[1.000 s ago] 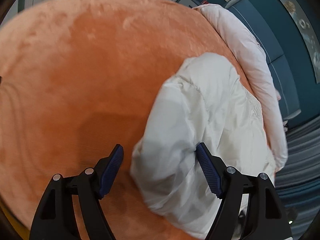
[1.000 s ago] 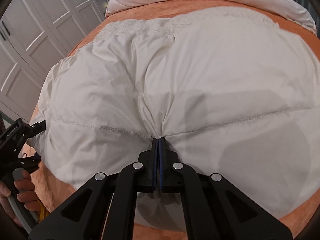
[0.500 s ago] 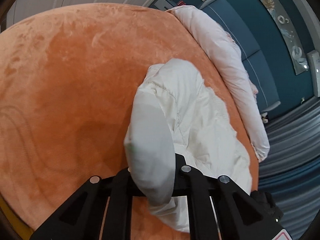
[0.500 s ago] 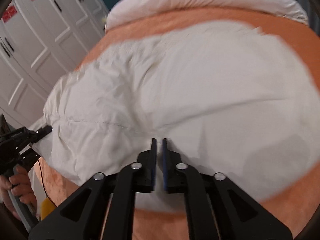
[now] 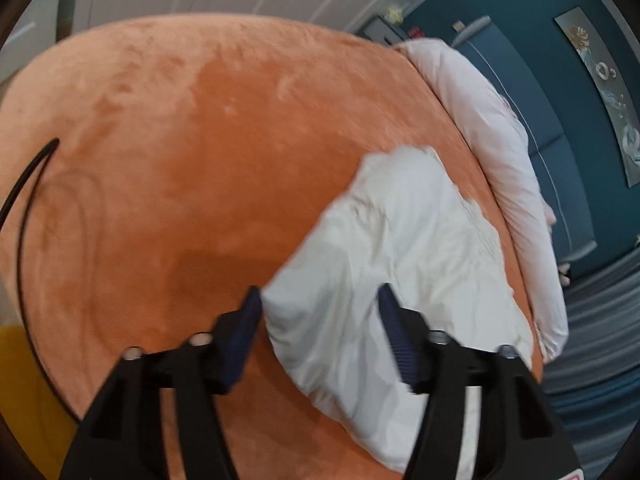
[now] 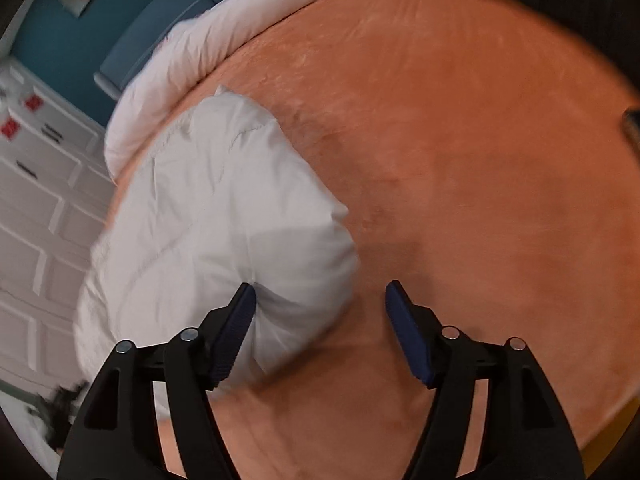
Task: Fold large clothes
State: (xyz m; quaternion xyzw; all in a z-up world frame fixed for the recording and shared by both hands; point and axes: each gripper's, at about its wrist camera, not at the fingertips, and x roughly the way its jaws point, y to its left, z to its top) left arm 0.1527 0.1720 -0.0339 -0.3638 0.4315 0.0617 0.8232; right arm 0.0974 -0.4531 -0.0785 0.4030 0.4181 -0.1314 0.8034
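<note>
A puffy white quilted garment [image 5: 400,256] lies folded over on the orange bed cover [image 5: 200,160]. My left gripper [image 5: 320,320] is open, its blue pads straddling the garment's near left corner without pinching it. In the right wrist view the same garment [image 6: 224,216] sits at the left. My right gripper [image 6: 320,316] is open, its left pad touching the garment's rounded near edge, its right pad over bare orange cover [image 6: 480,160].
A long pale pink rolled duvet [image 5: 500,152] lies along the far edge of the bed, also in the right wrist view [image 6: 208,44]. A black cable [image 5: 24,200] curves at the left. White cupboard doors [image 6: 36,216] and a teal wall [image 5: 520,40] stand beyond.
Both grippers were shut on the white garment and have let go; both now stand open. The garment has dropped folded onto the bed, and the right view has swung right.
</note>
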